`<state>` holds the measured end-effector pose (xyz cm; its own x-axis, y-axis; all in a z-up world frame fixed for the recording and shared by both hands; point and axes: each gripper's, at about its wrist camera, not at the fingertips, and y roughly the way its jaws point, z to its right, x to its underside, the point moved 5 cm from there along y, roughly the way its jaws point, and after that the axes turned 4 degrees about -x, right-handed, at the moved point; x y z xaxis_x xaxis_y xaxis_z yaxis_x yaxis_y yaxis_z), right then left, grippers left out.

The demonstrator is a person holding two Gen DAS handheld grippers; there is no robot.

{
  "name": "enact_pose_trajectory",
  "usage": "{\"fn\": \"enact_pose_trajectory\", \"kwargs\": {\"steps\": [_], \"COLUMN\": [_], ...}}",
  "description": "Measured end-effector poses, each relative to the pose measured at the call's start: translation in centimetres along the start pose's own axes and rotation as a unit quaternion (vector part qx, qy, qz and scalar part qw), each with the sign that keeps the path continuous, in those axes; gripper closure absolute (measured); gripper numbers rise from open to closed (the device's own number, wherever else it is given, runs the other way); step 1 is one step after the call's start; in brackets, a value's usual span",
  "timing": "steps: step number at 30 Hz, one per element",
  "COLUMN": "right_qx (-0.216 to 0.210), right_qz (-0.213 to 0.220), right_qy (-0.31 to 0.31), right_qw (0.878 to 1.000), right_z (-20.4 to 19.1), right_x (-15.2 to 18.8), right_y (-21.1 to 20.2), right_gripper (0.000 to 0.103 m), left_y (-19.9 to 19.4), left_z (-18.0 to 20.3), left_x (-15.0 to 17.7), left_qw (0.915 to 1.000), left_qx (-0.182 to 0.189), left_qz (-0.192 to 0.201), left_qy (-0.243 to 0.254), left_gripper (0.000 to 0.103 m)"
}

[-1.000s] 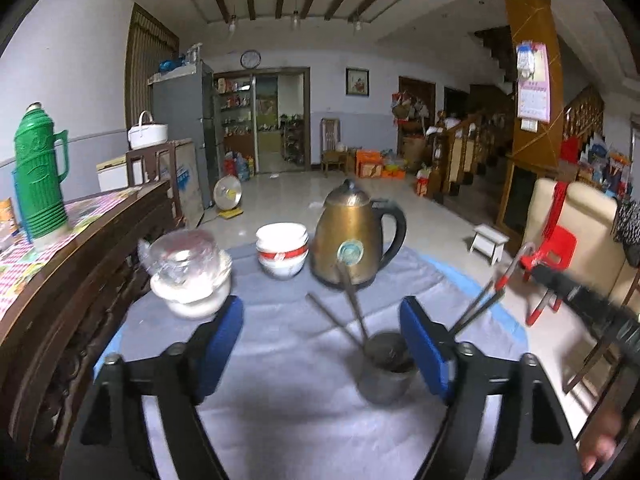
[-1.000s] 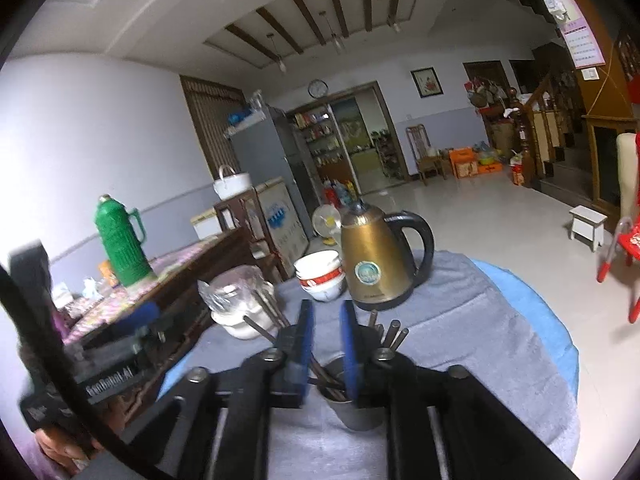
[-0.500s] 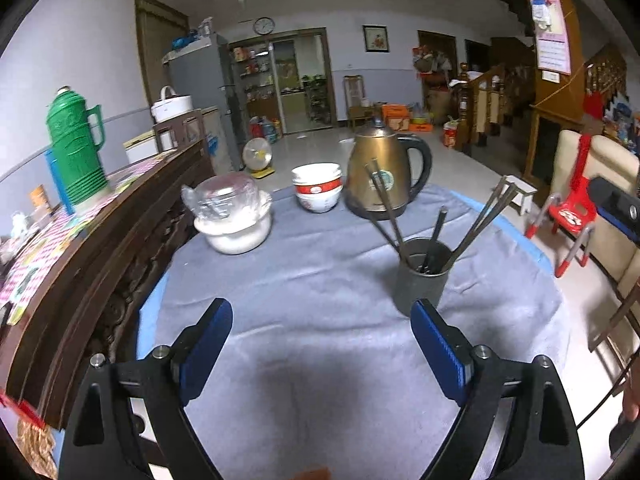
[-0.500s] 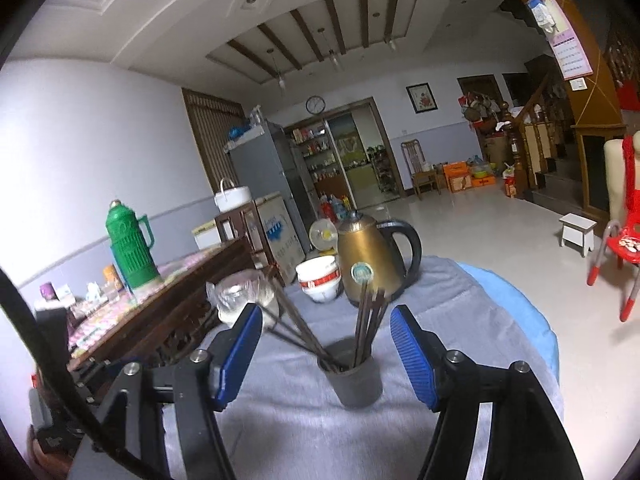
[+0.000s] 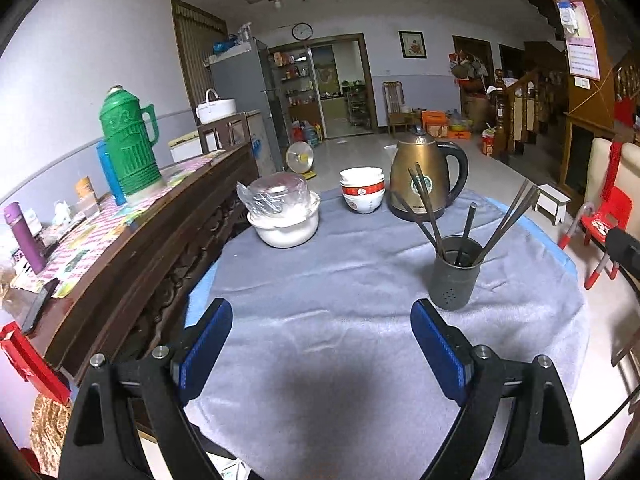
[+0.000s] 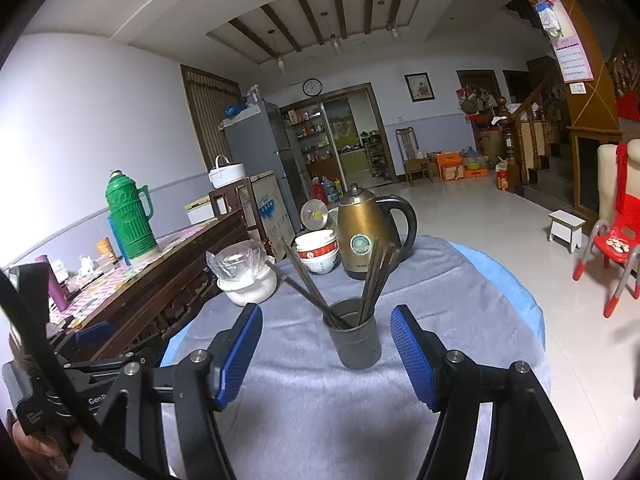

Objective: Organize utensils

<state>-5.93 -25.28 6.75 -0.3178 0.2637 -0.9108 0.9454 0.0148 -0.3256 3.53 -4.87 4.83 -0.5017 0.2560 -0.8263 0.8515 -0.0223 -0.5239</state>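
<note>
Looking at the holder: dark grey cylindrical utensil cup (image 5: 454, 276) with small holes low on its wall, standing upright on the grey cloth-covered round table (image 5: 320, 320), nearer the right side.
Chopsticks: dark long chopsticks (image 5: 508, 216) all sitting in the cup, fanned out, some leaning left, some right, one shorter stick near the middle.
Left gripper (image 5: 322, 348): blue pads spread wide, holding nothing, well short of the cup.
Right gripper (image 6: 326, 356): also spread wide and holding nothing, cup just ahead between the pads, not touching.
Behind: gold electric kettle with black handle (image 5: 424, 178), stacked white bowls with red band (image 5: 362, 190), white bowl under clear plastic wrap (image 5: 284, 216).
Hard to tell: exact chopstick count, they overlap; cup bottom inside is dark.
</note>
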Motion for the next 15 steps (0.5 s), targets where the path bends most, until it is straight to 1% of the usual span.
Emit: {"fn": "enact_pose_trajectory", "kwargs": {"steps": [4,9,15], "right_qx": [-0.001,0.010,0.011], "right_qz": [-0.011,-0.015,-0.026], "right_qy": [0.013,0.002,0.005], "right_qw": [1.000,1.000,1.000], "right_z": [-0.4,-1.2,-2.0], "right_x": [1.1,2.1,2.9], "right_y": [-0.9,-2.2,-3.3], "right_gripper": [0.033,0.033,0.033], "left_y": [-1.6,-3.8,-6.1], "left_z": [-0.2,-0.8,-1.6], "left_x": [0.5,0.9,1.3], "left_qw": [0.9999,0.9996,0.9986], "left_qx": [-0.007,-0.017,-0.036], "left_qz": [0.010,0.024,0.038], "left_qy": [0.001,-0.003,-0.005], "left_gripper": [0.012,0.012,0.012]}}
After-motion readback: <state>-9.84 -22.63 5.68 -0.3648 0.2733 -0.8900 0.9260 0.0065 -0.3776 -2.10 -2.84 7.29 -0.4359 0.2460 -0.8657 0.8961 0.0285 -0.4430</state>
